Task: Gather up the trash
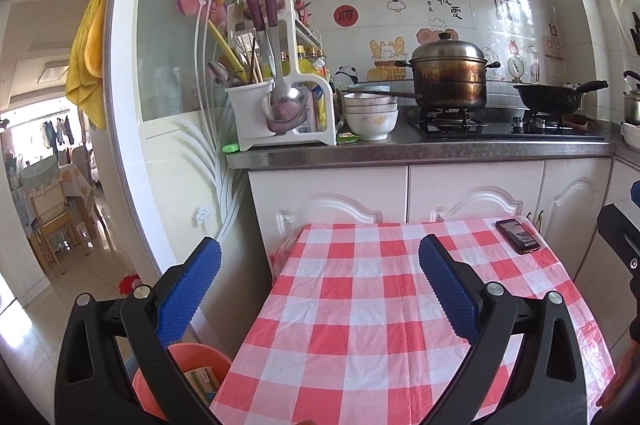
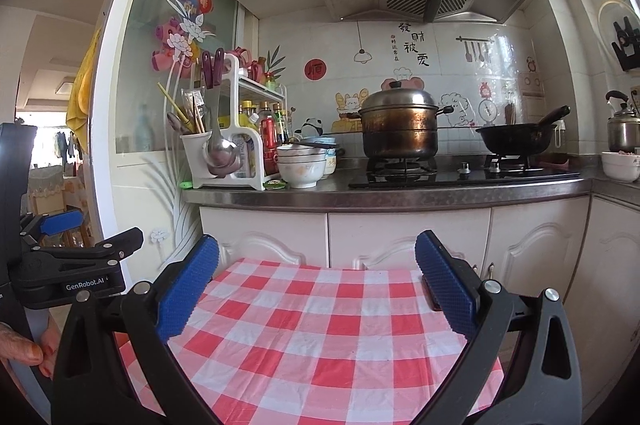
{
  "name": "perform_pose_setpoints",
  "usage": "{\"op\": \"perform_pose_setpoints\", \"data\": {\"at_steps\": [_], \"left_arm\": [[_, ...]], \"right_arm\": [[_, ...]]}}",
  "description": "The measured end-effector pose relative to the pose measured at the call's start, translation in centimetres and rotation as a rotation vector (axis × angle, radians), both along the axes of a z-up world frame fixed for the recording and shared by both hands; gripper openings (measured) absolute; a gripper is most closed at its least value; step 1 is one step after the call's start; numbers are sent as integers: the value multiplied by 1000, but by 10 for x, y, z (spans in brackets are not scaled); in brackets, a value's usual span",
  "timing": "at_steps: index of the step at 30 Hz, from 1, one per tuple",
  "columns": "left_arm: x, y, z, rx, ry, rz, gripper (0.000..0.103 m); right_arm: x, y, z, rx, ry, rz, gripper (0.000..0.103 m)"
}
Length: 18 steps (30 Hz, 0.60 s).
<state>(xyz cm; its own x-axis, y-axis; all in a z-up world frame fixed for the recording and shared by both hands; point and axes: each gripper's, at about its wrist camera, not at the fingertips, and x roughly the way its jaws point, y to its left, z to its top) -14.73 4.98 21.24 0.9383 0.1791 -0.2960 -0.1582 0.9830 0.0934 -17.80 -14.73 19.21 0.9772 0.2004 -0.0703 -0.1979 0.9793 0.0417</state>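
Note:
An orange bin (image 1: 192, 357) stands on the floor at the left of a small table with a red-and-white checked cloth (image 1: 360, 305). Pieces of cardboard-like trash (image 1: 202, 379) lie inside the bin. My left gripper (image 1: 320, 257) is open and empty, held above the table's left side and the bin. My right gripper (image 2: 316, 257) is open and empty above the same cloth (image 2: 320, 325). The left gripper also shows at the left edge of the right wrist view (image 2: 60, 225). I see no loose trash on the cloth.
A dark phone (image 1: 518, 235) lies at the table's far right corner. Behind the table runs a kitchen counter (image 1: 420, 149) with a utensil rack (image 1: 280, 97), stacked bowls (image 1: 370, 117), a steel pot (image 1: 450, 73) and a black wok (image 1: 552, 97). A doorway opens at the left (image 1: 52, 205).

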Motion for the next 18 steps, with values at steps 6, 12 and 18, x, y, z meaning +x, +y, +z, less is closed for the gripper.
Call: {"op": "perform_pose_setpoints", "data": {"at_steps": [6,12,18], "left_arm": [[-2,-5,3,-1,-3,-10,98],[-4,-5,4,-13,-8,-16,98],[-6,-6,6,-34,-16,-41,98]], "right_arm": [[-9,-3,6,-11,-15,-27,99],[-14,-1,7,-25,-12,-44,99],[-18,-1,8,-34,-19,-54,99]]}}
